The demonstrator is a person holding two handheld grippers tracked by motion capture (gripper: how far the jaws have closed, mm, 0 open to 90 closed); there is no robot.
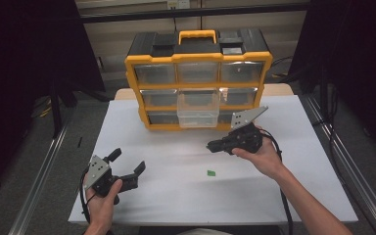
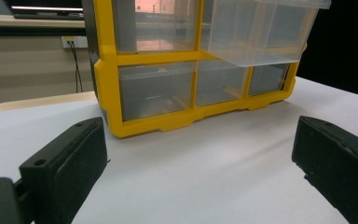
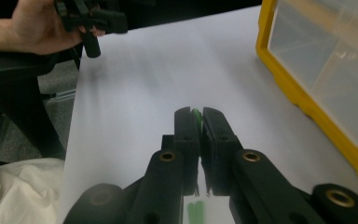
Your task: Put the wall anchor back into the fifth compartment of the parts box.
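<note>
A thin green piece (image 3: 196,113) sits pinched between the tips of the right gripper (image 3: 196,116), whose jaws are closed on it above the white table (image 1: 176,196), near the yellow drawer organizer (image 1: 198,58). The left gripper (image 1: 127,164) rests wide open, holding nothing.

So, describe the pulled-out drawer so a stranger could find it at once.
Find the yellow and black organizer at the table's far edge. In its middle column, a clear plastic drawer juts forward. Every other drawer sits flush in the frame.
</note>
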